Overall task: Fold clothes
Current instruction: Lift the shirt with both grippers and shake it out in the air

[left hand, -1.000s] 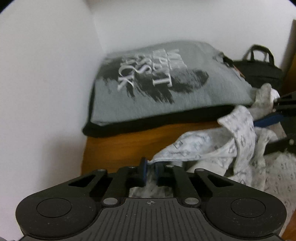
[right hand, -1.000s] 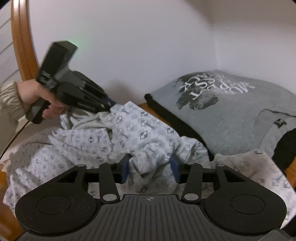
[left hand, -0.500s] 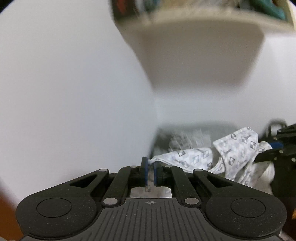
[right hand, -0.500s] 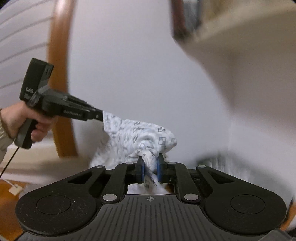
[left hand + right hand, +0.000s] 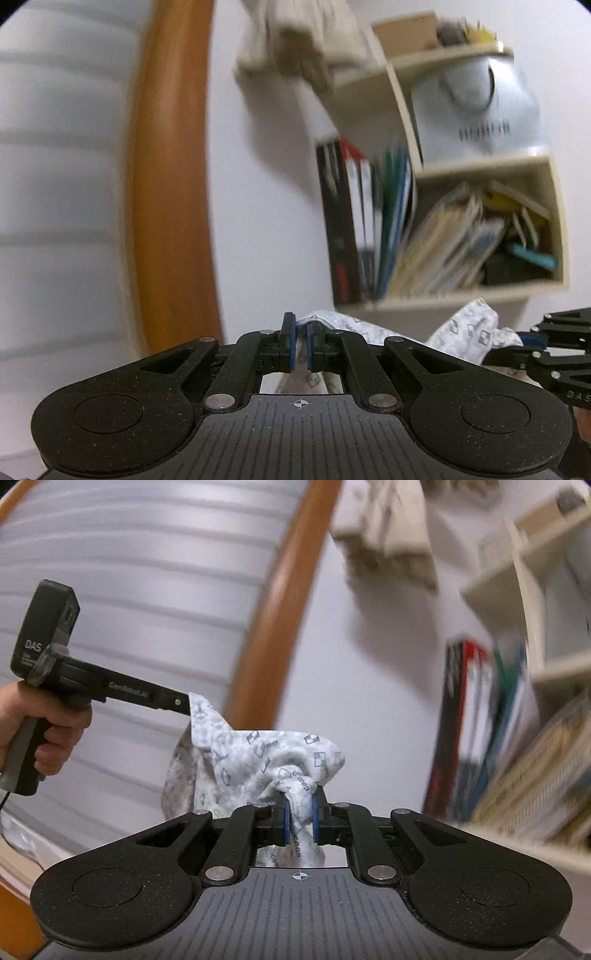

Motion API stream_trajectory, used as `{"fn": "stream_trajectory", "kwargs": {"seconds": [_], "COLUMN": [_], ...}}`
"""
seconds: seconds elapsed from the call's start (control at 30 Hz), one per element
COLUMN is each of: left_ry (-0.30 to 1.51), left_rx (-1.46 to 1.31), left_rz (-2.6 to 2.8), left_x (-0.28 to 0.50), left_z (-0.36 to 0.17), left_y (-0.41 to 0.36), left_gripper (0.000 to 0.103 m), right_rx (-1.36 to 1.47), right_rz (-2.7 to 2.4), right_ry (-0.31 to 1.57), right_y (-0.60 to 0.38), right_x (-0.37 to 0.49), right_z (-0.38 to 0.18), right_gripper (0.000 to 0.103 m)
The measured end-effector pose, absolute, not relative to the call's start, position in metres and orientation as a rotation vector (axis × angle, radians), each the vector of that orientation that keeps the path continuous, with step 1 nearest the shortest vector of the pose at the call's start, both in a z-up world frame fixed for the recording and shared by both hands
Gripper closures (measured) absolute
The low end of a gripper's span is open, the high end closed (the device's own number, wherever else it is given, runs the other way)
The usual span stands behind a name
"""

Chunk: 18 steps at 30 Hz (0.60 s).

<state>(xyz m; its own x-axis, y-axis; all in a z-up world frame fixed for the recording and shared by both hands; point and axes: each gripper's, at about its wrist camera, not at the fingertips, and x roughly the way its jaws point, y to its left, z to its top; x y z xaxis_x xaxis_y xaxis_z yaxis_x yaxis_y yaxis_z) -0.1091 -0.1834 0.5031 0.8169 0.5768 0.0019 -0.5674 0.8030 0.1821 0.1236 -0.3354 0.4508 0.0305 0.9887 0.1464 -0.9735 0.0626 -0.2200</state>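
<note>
The patterned garment [image 5: 258,760] hangs in the air, bunched and twisted, strung between the two grippers rather than spread flat. No fold shows in it yet; it sags in a crumpled loop, with one thick wad pulled toward the right wrist camera and a looser tail dropping below. The right gripper [image 5: 300,818] has its jaws clamped on that wad, the cloth squeezed thick between the blue pads. The left gripper [image 5: 299,345] has its jaws nearly together on a thin edge of the same garment. Judging from this, the task is at its start: the piece is lifted but must still be shaken open, laid out and folded. Behind it stand a wall shelf [image 5: 461,295] of books and a wooden frame [image 5: 170,177].
</note>
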Motion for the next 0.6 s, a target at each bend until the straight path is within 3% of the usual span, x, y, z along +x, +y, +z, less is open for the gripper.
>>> {"fn": "stream_trajectory", "kwargs": {"seconds": [0.4, 0.6], "left_ry": [-0.15, -0.079], "left_rx": [0.361, 0.349], "left_rz": [0.777, 0.786], "left_x": [-0.201, -0.168], "left_z": [0.627, 0.606], "left_y": [-0.295, -0.27], "left_gripper": [0.098, 0.098], "right_rx": [0.053, 0.033], "right_rz": [1.549, 1.53], "right_ry": [-0.545, -0.504], "right_y": [-0.448, -0.442], "right_x": [0.041, 0.058], "right_z": [0.553, 0.549], "right_gripper": [0.092, 0.092]}}
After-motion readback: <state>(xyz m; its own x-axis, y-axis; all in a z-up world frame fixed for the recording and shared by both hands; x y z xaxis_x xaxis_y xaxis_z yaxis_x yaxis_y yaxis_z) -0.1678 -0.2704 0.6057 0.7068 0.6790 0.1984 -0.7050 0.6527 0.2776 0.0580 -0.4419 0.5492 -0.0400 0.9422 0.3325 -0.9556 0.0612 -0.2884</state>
